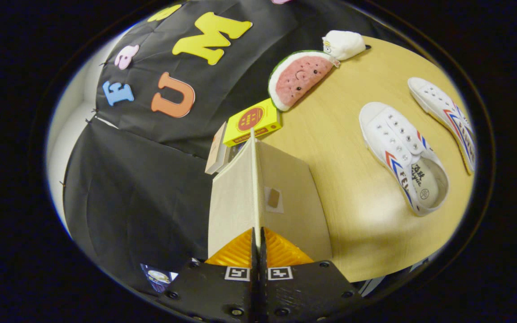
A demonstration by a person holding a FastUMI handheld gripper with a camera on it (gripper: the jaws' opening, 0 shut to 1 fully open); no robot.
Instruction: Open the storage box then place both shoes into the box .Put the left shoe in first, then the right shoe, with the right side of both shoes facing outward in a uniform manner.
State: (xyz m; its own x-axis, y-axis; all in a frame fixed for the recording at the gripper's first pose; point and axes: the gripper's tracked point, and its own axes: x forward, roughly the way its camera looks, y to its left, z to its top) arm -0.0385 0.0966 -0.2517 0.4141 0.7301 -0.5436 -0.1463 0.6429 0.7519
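My gripper [258, 237] is shut on the thin edge of the storage box lid [290, 179], a beige panel that stands edge-on between the fingers and runs forward from them. A small tab patch [273, 198] sits on its right face. The box body under the lid is hidden. Two white shoes with red and blue stripes lie on the wooden table [343, 202] to the right of the fingers. The nearer shoe [402, 157] shows its open heel end towards me. The farther shoe [444, 114] lies beyond it, close to the table's edge.
Just beyond the lid's far tip is a yellow carton [253, 121], with a pale flat box [217, 154] leaning beside it. A watermelon plush [299, 78] and a white plush [343, 44] rest at the table's back. Black cloth hangs on the left.
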